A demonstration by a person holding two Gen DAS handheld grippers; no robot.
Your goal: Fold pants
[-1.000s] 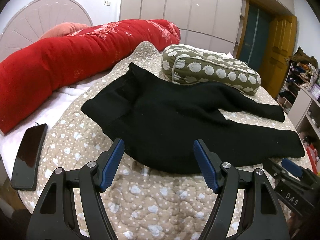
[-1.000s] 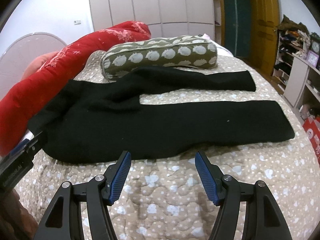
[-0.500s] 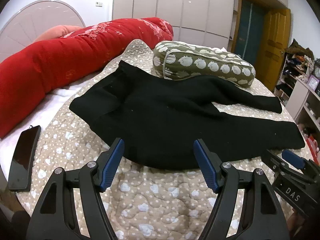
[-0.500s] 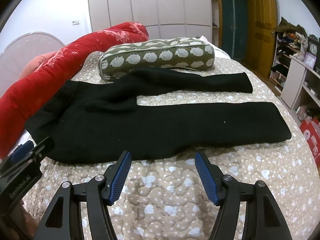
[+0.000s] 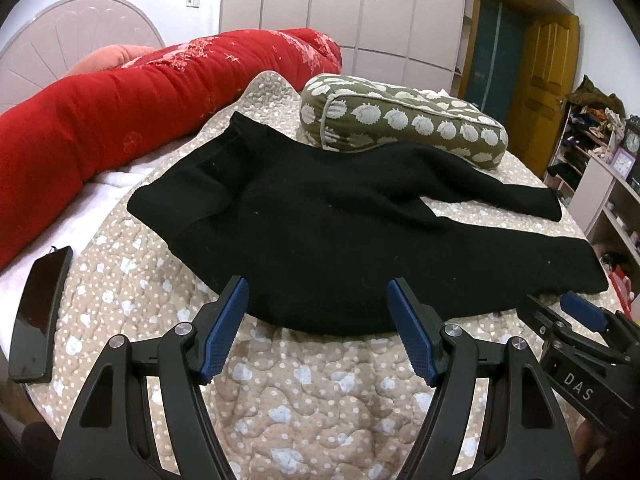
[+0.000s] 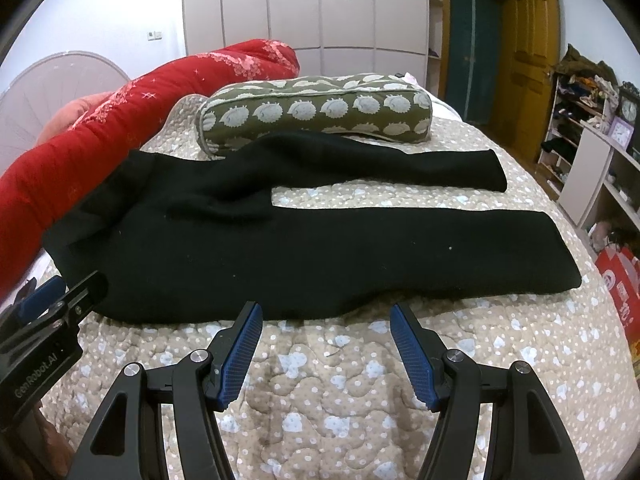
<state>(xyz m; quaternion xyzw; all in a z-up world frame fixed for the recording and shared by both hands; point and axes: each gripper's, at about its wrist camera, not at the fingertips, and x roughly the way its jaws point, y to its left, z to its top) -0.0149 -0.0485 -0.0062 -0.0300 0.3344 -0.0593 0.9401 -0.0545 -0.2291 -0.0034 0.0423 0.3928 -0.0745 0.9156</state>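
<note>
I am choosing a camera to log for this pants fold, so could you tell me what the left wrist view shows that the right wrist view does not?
Only the left wrist view shows the dark phone lying at the bed's near left edge. Only the right wrist view shows the red box on the floor at far right. Both show the black pants spread unfolded on the dotted quilt, the olive pillow, the red bolster, and the left gripper and right gripper open, short of the fabric.

- A red bolster (image 5: 100, 120) lies along the bed's left side.
- A green patterned pillow (image 6: 316, 114) rests on the quilt (image 6: 340, 392).
- A dark phone (image 5: 38, 316) lies beside the quilt's edge.
</note>
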